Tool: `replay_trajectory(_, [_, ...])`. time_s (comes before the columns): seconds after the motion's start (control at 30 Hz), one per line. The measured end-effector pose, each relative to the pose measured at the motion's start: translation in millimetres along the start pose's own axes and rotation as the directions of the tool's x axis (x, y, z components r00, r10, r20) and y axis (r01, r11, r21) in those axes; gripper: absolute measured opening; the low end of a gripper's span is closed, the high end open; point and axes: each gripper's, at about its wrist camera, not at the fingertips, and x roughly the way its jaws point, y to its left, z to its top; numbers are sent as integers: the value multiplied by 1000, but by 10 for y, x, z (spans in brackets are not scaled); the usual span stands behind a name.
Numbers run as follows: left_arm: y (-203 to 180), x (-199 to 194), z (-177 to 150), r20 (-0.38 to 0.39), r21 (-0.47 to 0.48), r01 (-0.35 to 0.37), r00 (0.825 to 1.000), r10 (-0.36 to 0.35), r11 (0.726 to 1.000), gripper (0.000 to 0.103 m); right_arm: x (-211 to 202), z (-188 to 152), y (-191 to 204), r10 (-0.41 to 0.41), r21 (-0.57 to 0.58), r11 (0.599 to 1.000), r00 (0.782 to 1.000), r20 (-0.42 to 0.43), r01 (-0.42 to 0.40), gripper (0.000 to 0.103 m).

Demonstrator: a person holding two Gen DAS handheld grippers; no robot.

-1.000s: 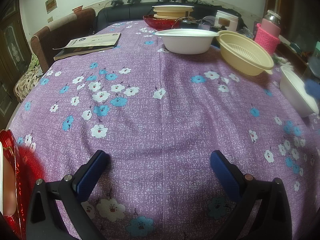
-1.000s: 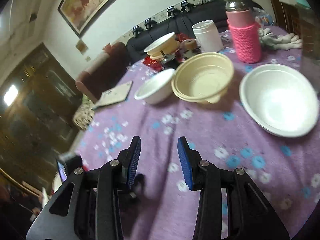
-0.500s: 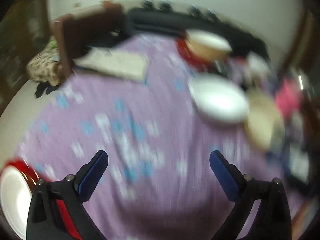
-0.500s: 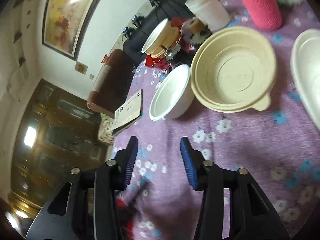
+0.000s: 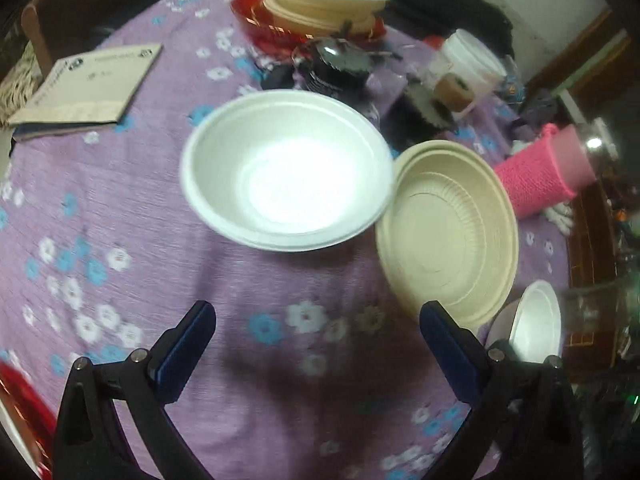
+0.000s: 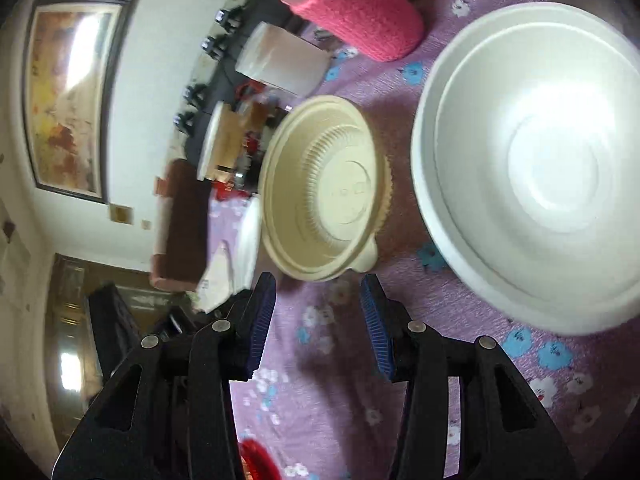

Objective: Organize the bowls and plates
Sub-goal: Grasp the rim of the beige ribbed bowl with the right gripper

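Observation:
In the left wrist view a white bowl (image 5: 286, 178) sits on the purple cloth ahead, touching a cream bowl (image 5: 448, 232) on its right. A second white bowl (image 5: 538, 328) shows at the right edge. My left gripper (image 5: 318, 328) is open and empty above the cloth, short of both bowls. In the right wrist view the cream bowl (image 6: 324, 188) is straight ahead and a large white bowl (image 6: 536, 168) lies to its right. My right gripper (image 6: 318, 300) is open and empty near the cream bowl's lip. A stack of cream bowls on a red plate (image 5: 320, 0) stands at the far side.
A pink knitted bottle (image 5: 540, 172) lies at the right, also seen in the right wrist view (image 6: 356, 4). A white tub (image 5: 468, 64), dark clutter (image 5: 336, 64) and a booklet (image 5: 86, 84) sit on the table. A red plate edge (image 5: 16, 408) is at the lower left.
Both grippers have moved forward and tilted down over the bowls. The bowls now fill the views. The right camera has rolled strongly. Jaw openings are unchanged.

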Motion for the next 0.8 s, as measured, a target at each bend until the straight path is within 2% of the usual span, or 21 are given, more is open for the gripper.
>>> replay_trajectory(0.07, [-45, 36, 37, 9, -23, -1, 1000, 1, 1000, 102, 27, 8, -8, -6, 8, 1000, 1000, 0, 6, 44])
replay_trajectory(0.13, [-108, 91, 76, 0, -38, -4, 1000, 4, 999, 102, 46, 33, 1, -61, 0, 998, 998, 26, 61, 44])
replay_trajectory(0.3, [-233, 265, 133, -32, -63, 13, 999, -16, 998, 102, 70, 124, -17, -108, 48, 993, 989, 97, 104, 44])
replay_trajectory(0.5, [-269, 508, 180, -93, -103, 41, 994, -51, 994, 100, 162, 228, -133, -102, 108, 990, 991, 92, 92, 45])
replay_trajectory(0.57, [-256, 538, 184, -89, -107, 26, 995, -36, 994, 98, 165, 243, -153, -114, 113, 988, 988, 100, 103, 45])
replay_trajectory(0.67, [-216, 598, 195, -92, -106, 10, 996, -20, 994, 91, 193, 271, -197, -111, 123, 987, 989, 93, 100, 45])
replay_trajectory(0.7, [-220, 583, 201, -75, -100, 8, 997, -15, 995, 83, 194, 271, -213, -117, 124, 987, 988, 97, 105, 45])
replay_trajectory(0.8, [-237, 584, 261, -60, -109, -13, 998, 6, 994, 74, 226, 305, -246, -130, 128, 985, 986, 106, 116, 44])
